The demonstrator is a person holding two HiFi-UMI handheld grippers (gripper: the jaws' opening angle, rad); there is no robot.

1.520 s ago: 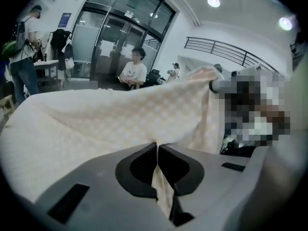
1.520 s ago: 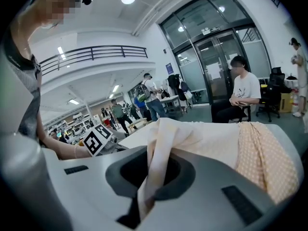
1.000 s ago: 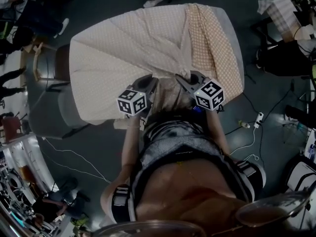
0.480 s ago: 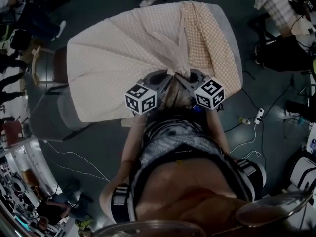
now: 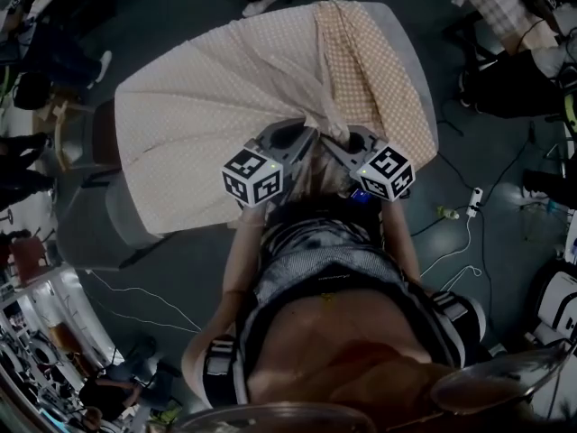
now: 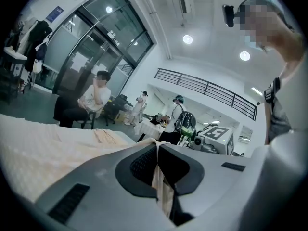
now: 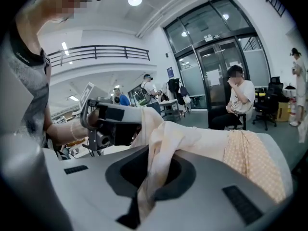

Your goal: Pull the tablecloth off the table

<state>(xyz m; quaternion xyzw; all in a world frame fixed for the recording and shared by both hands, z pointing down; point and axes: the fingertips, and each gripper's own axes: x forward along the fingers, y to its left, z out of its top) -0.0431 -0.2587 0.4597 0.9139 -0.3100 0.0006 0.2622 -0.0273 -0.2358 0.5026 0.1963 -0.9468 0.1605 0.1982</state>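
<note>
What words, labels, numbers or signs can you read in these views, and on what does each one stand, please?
No text is legible in any view.
Blue sign on the wall by the glass front: too small to read.
Small plates above the glass doors: too small to read.
Blue sign beside the doors: blurred.
Marker cubes: black-and-white square patterns only, no letters or numbers.

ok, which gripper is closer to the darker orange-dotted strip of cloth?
The right gripper: it clamps the tablecloth right beside the orange-dotted strip, while the left gripper pinches on the paler side.
</note>
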